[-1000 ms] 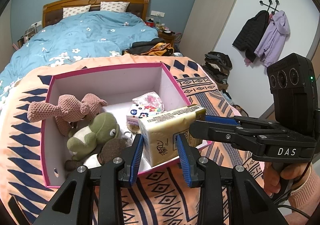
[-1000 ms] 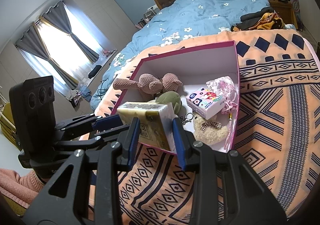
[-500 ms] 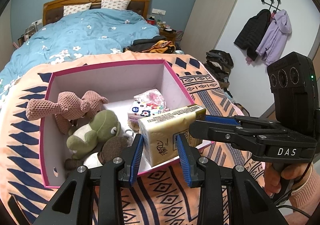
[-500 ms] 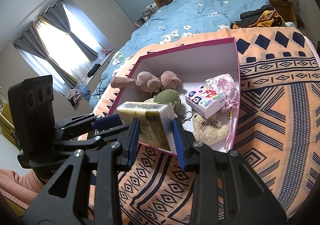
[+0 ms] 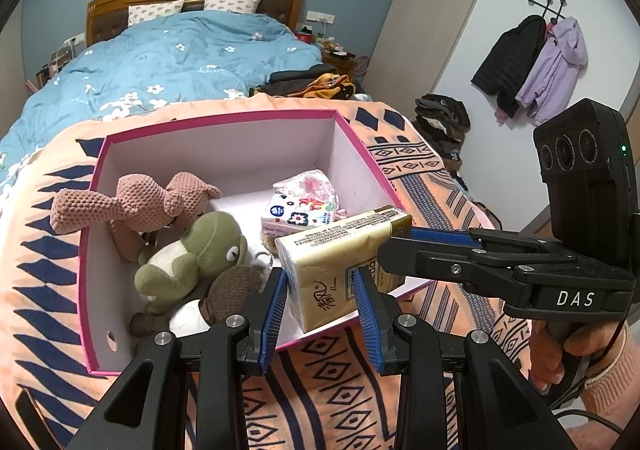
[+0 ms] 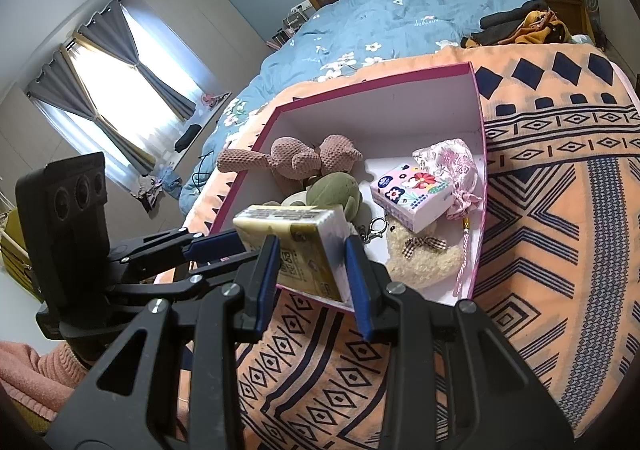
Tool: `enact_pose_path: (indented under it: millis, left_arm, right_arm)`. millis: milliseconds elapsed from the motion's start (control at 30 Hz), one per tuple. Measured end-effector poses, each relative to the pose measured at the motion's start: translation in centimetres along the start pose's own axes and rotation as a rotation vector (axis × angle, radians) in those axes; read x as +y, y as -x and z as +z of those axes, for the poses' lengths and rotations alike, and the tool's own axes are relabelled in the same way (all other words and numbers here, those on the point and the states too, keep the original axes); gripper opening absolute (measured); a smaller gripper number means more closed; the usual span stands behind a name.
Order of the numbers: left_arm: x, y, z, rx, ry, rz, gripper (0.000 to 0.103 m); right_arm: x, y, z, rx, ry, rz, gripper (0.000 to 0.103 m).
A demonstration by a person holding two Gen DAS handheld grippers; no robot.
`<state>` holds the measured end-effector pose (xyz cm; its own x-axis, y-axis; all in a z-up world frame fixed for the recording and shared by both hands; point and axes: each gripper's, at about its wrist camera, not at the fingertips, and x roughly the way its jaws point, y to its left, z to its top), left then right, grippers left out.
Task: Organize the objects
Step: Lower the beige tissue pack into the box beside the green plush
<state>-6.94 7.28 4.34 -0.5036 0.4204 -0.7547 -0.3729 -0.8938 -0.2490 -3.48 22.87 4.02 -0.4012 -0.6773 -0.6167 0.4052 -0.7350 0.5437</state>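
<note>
Both grippers pinch one yellow tissue pack point(image 5: 340, 266): the left gripper point(image 5: 320, 296) has its blue jaws pressed on the near end at the lower centre of its frame, and the right gripper point(image 6: 312, 264) clamps the other end. The pack hangs over the near edge of the pink box point(image 5: 224, 121), which lies on a patterned orange blanket point(image 6: 560, 250). Inside the box are a green frog plush point(image 5: 200, 246), a pink knitted toy point(image 5: 132, 205) and a floral tissue packet point(image 6: 416, 193).

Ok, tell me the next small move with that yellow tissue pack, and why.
Probably lower the yellow tissue pack into the pink box and let go. The left gripper and right gripper both clamp it above the box's near edge, and the white floor behind the floral tissue pack looks free.
</note>
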Motion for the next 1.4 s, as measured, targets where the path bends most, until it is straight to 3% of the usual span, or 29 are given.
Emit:
enact_pose_path:
  millis: [1400]
  left_arm:
    - [1.0,-1.7,-0.1,0.044,0.028,0.000,0.035]
  right_arm:
    - [-0.8,-2.1,-0.4,0.045,-0.031,-0.023,0.037]
